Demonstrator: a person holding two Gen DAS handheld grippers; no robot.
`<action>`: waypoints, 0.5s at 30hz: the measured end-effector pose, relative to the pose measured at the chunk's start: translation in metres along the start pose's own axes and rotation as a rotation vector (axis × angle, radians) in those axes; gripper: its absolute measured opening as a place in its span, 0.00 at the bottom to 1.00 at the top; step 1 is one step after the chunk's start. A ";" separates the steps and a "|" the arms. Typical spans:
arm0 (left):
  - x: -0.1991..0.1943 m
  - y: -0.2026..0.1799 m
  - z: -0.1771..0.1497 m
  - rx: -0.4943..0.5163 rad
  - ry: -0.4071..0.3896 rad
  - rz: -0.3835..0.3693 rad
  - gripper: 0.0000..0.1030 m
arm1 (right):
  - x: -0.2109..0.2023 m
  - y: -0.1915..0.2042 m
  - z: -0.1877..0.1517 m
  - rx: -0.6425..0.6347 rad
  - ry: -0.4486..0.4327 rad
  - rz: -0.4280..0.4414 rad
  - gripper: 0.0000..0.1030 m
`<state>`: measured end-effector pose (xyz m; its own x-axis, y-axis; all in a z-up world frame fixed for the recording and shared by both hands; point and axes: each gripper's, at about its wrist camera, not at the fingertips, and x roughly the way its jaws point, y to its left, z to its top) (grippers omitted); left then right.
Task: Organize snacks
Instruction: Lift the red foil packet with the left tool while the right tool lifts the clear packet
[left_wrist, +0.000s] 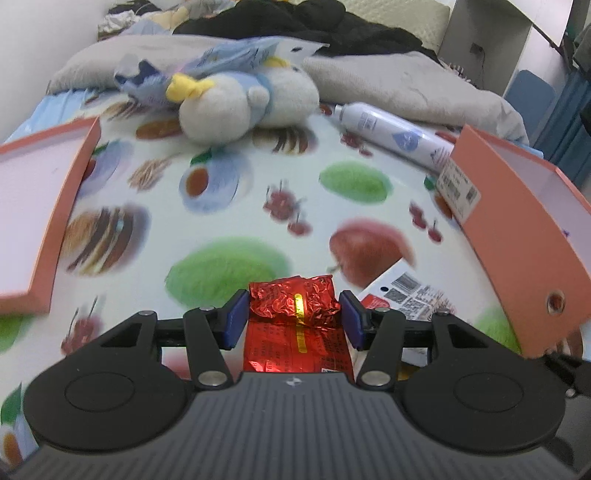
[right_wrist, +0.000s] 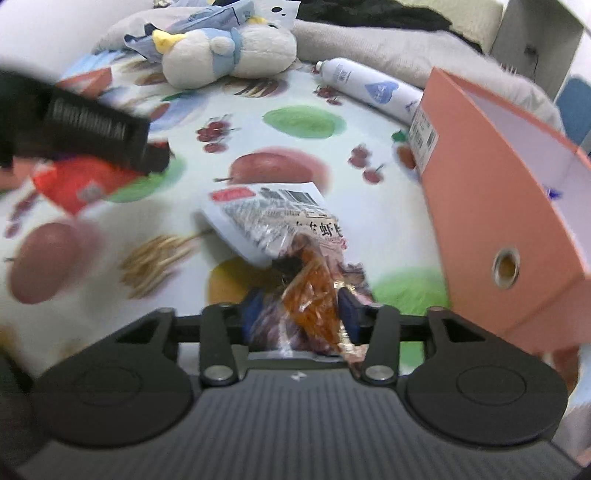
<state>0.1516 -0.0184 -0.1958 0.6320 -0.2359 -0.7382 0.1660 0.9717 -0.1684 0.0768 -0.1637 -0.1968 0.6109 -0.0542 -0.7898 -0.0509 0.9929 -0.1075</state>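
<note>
In the left wrist view, the left gripper (left_wrist: 293, 318) was closed on a crinkled red foil snack packet (left_wrist: 293, 325) with a yellow strip down its middle; both blue pads (left_wrist: 236, 317) pressed against the packet's sides, and the packet ran back between the fingers toward the gripper body. The surface beneath was a bed covered by a white sheet printed with fruit and desserts (left_wrist: 240, 192). Just to the right of the gripper lay a white snack bag with barcodes and a red label (left_wrist: 399, 295). Further right stood a salmon-pink cardboard box with a white interior (left_wrist: 524, 236), and a matching salmon-pink box lid (left_wrist: 40, 206) lay to the left. Ahead of the gripper rested a white and blue plush penguin with a yellow beak (left_wrist: 240, 99), and ahead to the right a white spray can with a blue drop logo (left_wrist: 391, 133) lay on its side beside a grey pillow (left_wrist: 388, 77).

In the right wrist view, the right gripper (right_wrist: 299, 317) gripped the clear end of the white snack bag (right_wrist: 273, 225), where orange strips showed through the wrapper; the printed end of the bag reached forward from the fingers. The pink box (right_wrist: 495, 206) stood close on the right. To the left and ahead, blurred, the left gripper (right_wrist: 85, 129) hung over the red packet (right_wrist: 77, 181). The plush penguin (right_wrist: 229, 51) and spray can (right_wrist: 365, 88) lay far ahead.
</note>
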 end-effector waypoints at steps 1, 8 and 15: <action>-0.001 0.003 -0.003 -0.002 0.005 0.002 0.57 | -0.002 0.002 -0.002 0.004 0.006 0.019 0.73; -0.012 0.024 -0.023 -0.034 0.026 0.003 0.57 | -0.023 0.004 -0.003 -0.003 -0.024 0.144 0.79; -0.014 0.024 -0.025 -0.034 0.028 -0.015 0.57 | -0.013 -0.017 0.018 -0.005 -0.031 0.106 0.79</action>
<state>0.1284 0.0086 -0.2058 0.6078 -0.2505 -0.7536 0.1490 0.9681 -0.2016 0.0838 -0.1784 -0.1735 0.6262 0.0543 -0.7778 -0.1207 0.9923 -0.0279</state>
